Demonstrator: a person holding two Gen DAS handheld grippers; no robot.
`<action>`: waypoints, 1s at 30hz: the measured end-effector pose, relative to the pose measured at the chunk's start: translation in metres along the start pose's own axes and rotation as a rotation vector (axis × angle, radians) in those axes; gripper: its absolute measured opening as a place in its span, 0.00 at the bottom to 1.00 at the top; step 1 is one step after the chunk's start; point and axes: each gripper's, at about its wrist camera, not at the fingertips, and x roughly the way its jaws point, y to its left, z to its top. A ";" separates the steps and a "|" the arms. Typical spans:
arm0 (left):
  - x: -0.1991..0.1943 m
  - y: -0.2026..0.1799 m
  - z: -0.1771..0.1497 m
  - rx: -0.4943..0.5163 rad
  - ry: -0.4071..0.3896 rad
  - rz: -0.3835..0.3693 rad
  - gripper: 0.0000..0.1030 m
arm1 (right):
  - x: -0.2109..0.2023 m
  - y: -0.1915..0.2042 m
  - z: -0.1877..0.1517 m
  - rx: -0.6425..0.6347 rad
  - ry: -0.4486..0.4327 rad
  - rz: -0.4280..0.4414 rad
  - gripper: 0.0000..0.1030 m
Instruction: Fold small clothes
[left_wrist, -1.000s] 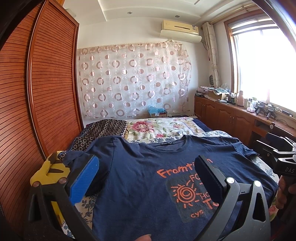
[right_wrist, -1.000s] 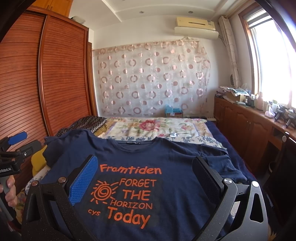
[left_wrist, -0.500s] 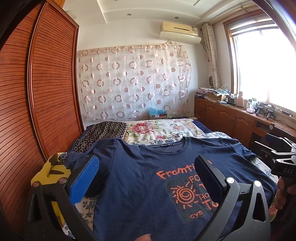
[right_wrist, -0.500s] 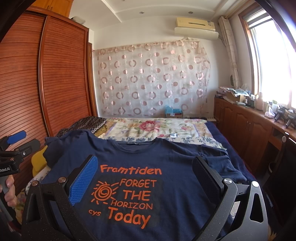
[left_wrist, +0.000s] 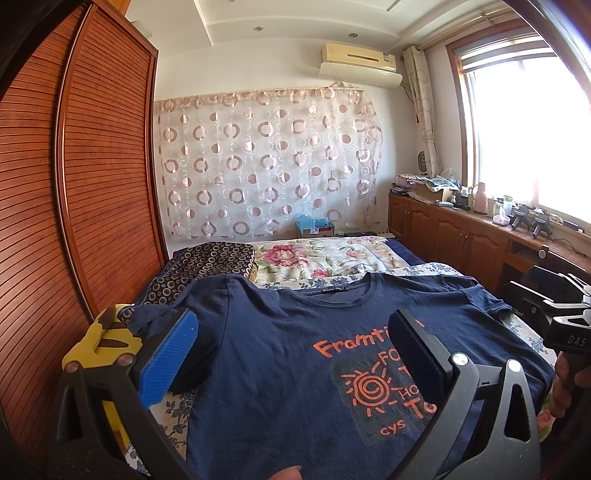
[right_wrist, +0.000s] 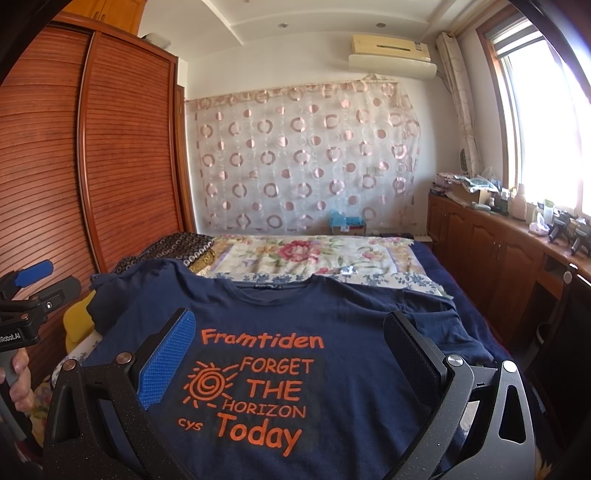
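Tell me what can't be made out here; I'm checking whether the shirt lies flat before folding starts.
- Navy T-shirt: hem cut off by the bottom edge in both wrist views, behind each hand-held gripper.
- Left wrist view: the right finger covers part of the orange print.
- Shirt's left sleeve: bunched and partly hidden behind the blue pad.
- Collar label: too small to read.

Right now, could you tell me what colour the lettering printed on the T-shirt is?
Orange, on the navy T-shirt; the right wrist view shows it best.

one navy T-shirt (right_wrist: 332, 332) (front up), two claws (left_wrist: 291, 354) (right_wrist: 286, 354)
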 end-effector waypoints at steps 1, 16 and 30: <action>0.000 0.000 0.000 0.000 0.000 0.000 1.00 | 0.000 0.001 0.000 0.000 0.000 0.001 1.00; 0.000 0.000 0.000 0.002 -0.002 0.000 1.00 | 0.000 0.001 0.000 0.001 0.000 0.002 1.00; 0.017 0.025 -0.012 -0.011 0.056 0.038 1.00 | 0.013 0.024 -0.005 -0.031 0.041 0.071 1.00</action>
